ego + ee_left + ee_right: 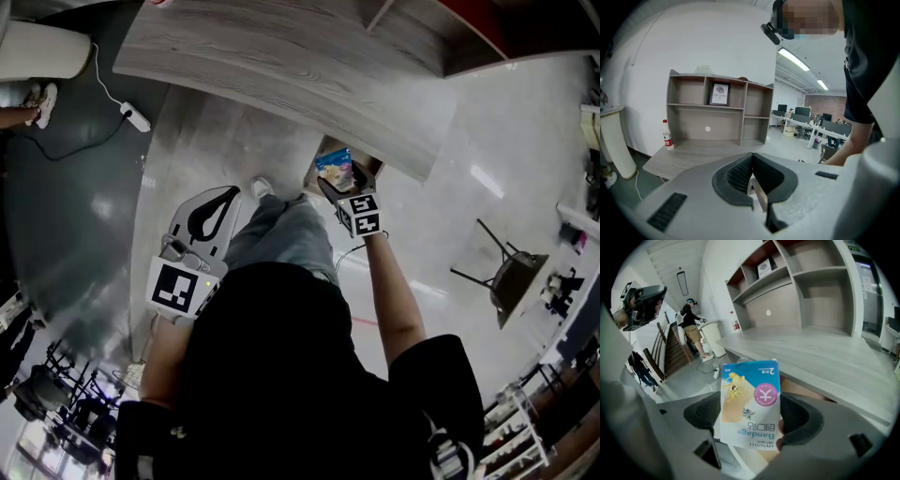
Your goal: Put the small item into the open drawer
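Right gripper (751, 430): jaws closed on the lower edge of a flat blue, white and yellow bandage packet (750, 404), which stands up past the jaw tips with its print upside down. Open brown wooden drawer (367, 169): directly ahead of this gripper, just behind the packet, under the edge of the grey wood-grain desk (281, 56). Left gripper (753, 174): jaws pressed together, nothing between them, held well back from the drawer.

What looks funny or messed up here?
Only the bandage packet gripped by the right gripper: in the right gripper view its lettering reads upside down. Nothing looks spilled or broken, and the left gripper is shut and empty.
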Demonstrator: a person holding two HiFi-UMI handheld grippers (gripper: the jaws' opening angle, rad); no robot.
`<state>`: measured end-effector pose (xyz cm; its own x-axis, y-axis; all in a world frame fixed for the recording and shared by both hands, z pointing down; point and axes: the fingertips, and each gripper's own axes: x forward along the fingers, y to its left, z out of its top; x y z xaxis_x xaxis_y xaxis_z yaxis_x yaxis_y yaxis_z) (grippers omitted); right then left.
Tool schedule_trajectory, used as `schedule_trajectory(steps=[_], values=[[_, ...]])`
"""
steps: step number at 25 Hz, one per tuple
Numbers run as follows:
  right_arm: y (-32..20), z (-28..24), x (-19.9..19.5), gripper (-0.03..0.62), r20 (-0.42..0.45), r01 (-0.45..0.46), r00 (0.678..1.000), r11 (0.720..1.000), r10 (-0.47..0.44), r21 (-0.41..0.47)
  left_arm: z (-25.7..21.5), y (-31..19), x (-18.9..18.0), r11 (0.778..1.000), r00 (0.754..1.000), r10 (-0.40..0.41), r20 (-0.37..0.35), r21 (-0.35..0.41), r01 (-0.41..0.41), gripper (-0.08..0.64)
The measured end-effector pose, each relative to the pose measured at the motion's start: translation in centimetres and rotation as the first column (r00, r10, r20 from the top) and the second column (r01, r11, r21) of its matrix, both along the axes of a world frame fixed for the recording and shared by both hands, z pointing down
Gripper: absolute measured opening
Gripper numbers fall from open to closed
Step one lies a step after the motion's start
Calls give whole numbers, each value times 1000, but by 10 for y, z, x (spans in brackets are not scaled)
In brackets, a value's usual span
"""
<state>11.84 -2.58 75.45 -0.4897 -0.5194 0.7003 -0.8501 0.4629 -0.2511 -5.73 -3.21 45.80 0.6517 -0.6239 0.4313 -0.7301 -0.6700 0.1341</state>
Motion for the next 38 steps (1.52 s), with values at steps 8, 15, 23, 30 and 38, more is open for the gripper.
schedule_trajectory(steps=[8,15,23,30,38], values=[[-11,52,16,405,-50,-67,997,991,61,-112,15,-2,-3,999,1000,0,17,-33,1,2],[-27,85,36,405,-101,-160,984,975,146,-156,24,-1,-10,998,999,-21,41,-60,23,2],[-47,105,47,405,-146,-240,965,960,219,-146,29,-4,-20,997,998,-32,59,-68,36,2],[-49,106,49,405,-144,-276,956,950,255,-144,28,-6,-25,997,997,-37,63,-66,41,2],[-38,97,55,430,-176,-309,943,937,281,-160,18,-9,-17,999,999,-27,41,-42,28,2]])
